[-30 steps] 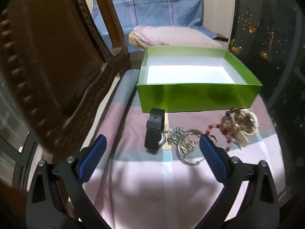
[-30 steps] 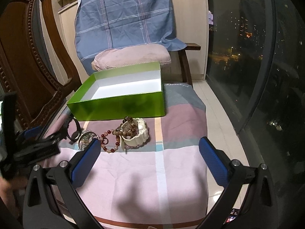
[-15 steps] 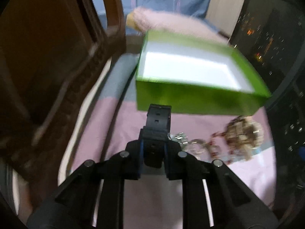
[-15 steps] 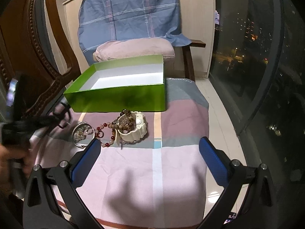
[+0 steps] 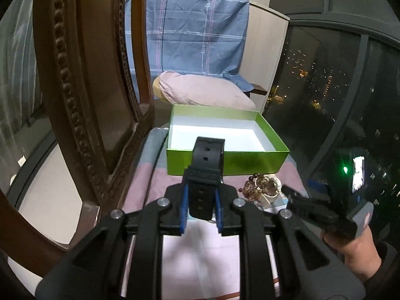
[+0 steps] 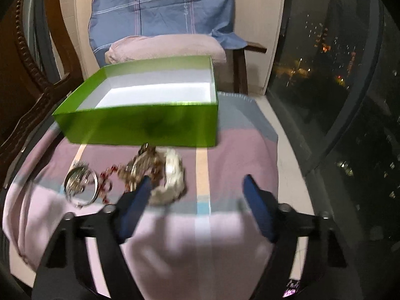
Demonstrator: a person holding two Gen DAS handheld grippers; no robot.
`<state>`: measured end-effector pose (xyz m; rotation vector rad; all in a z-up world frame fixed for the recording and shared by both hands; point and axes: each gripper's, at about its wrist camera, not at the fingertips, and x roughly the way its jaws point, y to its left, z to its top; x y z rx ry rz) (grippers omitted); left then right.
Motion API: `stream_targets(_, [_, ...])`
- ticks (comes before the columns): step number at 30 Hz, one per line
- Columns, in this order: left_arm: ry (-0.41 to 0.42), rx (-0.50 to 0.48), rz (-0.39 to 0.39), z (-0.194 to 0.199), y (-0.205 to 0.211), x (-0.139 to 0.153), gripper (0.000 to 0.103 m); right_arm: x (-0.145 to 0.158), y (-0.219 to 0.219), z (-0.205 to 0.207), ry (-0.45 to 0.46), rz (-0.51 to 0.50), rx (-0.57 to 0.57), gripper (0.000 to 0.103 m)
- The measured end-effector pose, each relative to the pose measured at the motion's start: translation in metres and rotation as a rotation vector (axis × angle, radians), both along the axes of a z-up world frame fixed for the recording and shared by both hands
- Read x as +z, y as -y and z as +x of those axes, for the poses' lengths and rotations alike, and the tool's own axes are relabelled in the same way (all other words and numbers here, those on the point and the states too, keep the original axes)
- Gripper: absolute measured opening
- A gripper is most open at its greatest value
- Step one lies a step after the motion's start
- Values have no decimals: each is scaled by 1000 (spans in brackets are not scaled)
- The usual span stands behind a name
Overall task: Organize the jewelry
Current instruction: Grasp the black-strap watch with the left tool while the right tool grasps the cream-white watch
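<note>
My left gripper (image 5: 200, 200) is shut on the strap of a black watch (image 5: 207, 160) and holds it in the air in front of the green box (image 5: 250, 162). The box is open and shows only its white inside. My right gripper (image 6: 197, 200) hangs low over the cloth with its jaws closing. A cream watch (image 6: 172, 177) lies between them, close to the left pad (image 6: 136, 205), and the right pad is well clear of it. Brown beads (image 6: 140, 162), red beads (image 6: 105, 180) and a silver bangle (image 6: 80, 182) lie to its left. A hand (image 5: 355, 255) holds the right gripper (image 5: 300, 200).
A carved wooden chair back (image 5: 82, 100) stands close on the left. Behind the box lie a pink cushion (image 6: 165, 47) and a blue checked cloth (image 6: 162, 2). The pink striped cloth (image 6: 200, 237) drops off at the right, beside a dark window (image 6: 337, 75).
My left gripper shut on the black watch and lifted it off the cloth toward the box. My right gripper sank toward the jewelry pile and its jaws narrowed.
</note>
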<state>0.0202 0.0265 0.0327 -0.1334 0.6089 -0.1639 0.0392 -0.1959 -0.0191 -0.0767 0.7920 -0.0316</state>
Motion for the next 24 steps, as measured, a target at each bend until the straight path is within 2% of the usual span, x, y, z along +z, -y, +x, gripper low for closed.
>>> stream_targets(5, [-10, 19, -6, 0, -10, 0, 17, -16, -4, 30, -95, 18, 27, 48])
stream_targets(7, [-9, 17, -10, 0, -11, 1, 17, -22, -9, 37, -120, 20, 63, 28])
stream_targets(9, [-12, 18, -10, -2, -12, 1, 17, -23, -12, 38, -120, 41, 98, 18])
stream_targets(11, [-15, 19, -12, -1, -13, 1, 17, -16, -10, 33, -91, 52, 95, 18])
stream_targets(15, [-12, 23, -13, 0, -15, 2, 17, 23, -10, 7, 36, 81, 150, 17])
stream_targets(18, [-14, 22, -16, 2, -13, 2, 17, 49, -16, -24, 142, 21, 226, 17])
stream_targets(20, [-13, 18, -16, 2, -11, 2, 17, 55, -12, -35, 164, -3, 244, 17])
stream_targets(24, [-17, 8, -13, 5, -4, 1, 17, 51, -16, -41, 191, -146, 248, 17])
